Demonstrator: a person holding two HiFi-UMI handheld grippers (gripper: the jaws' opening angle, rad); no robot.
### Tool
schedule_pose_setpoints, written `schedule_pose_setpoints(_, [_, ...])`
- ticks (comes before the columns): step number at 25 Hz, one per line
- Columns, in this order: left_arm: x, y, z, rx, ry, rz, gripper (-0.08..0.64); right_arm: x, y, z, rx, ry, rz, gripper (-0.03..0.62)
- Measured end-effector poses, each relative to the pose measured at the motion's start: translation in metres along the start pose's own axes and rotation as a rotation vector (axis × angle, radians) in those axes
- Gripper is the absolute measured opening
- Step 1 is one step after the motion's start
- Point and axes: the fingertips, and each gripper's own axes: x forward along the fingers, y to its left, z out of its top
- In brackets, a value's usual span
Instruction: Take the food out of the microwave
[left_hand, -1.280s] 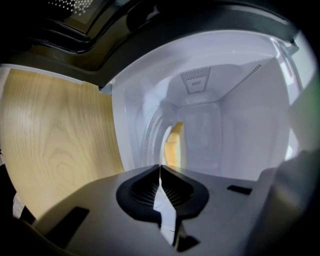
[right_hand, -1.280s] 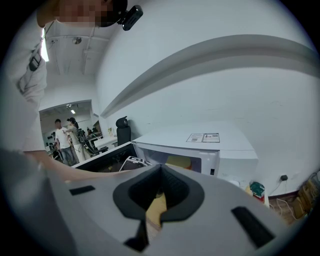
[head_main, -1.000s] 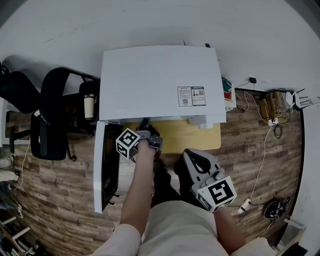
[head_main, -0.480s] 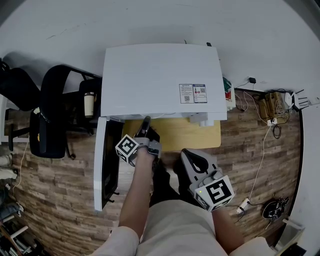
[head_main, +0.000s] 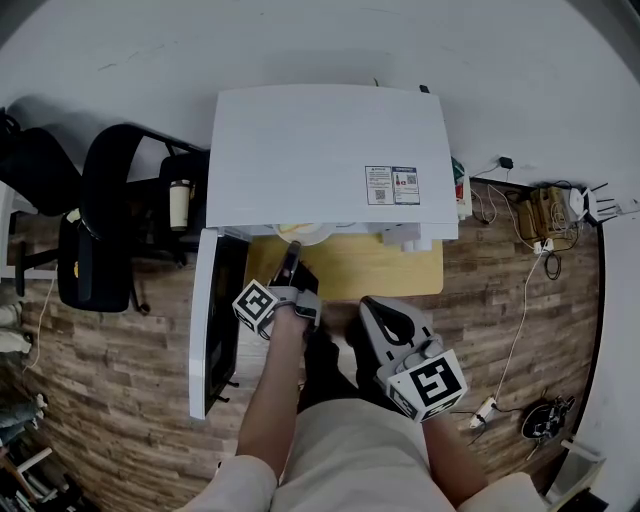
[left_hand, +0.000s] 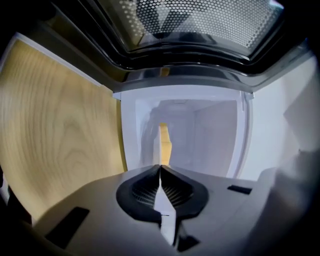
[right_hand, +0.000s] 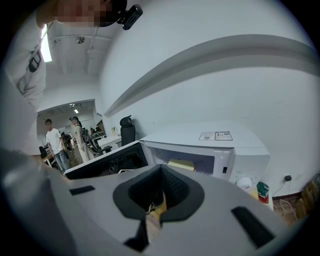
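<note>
pinching the thin white rim of a plate (left_hand: 162, 207), the left gripper (left_hand: 160, 172) has its jaws pressed together on it, and the plate shows edge-on between the pads in the left gripper view. a pale yellow piece of food (left_hand: 164, 145) sits on that plate just past the fingertips, at 12 o'clock from the jaws, inside the white cavity of the microwave (left_hand: 200, 130). in the head view the left gripper (head_main: 292, 250) points toward 12 o'clock at the mouth of the microwave (head_main: 320, 160), and a curved sliver of the plate (head_main: 304, 233) peeks out under the front edge of the oven's top. the microwave door (head_main: 212, 330) stands swung open at 9 o'clock from the gripper, its dark window facing inward. a light wooden table (head_main: 400, 270) carries the oven and shows bare at 3 o'clock from the left gripper. the right gripper (head_main: 388, 312) hangs at 5 o'clock from the left one, apart from the oven, with its fingertips meeting and nothing between them; the right gripper view (right_hand: 159, 172) confirms that, and from there the yellow food (right_hand: 181, 165) shows in the open cavity at 12 o'clock. a black chair (head_main: 100, 230) with a cup (head_main: 179, 208) close by stands at 9 o'clock from the microwave on a wood-plank floor (head_main: 120, 400).
</note>
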Motion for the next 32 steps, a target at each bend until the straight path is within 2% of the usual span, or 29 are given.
schedule_pose_setpoints(21, [0.006,0.017,0.009,0.002,0.004,0.060,0.014,0.001,-0.001,0.004,-0.001,0.000,-0.017,-0.002])
schedule_pose_setpoints(32, [0.004,0.007,0.003,-0.019,0.008,-0.010,0.009,-0.006,-0.009,0.005,0.002,-0.013,-0.031,-0.002])
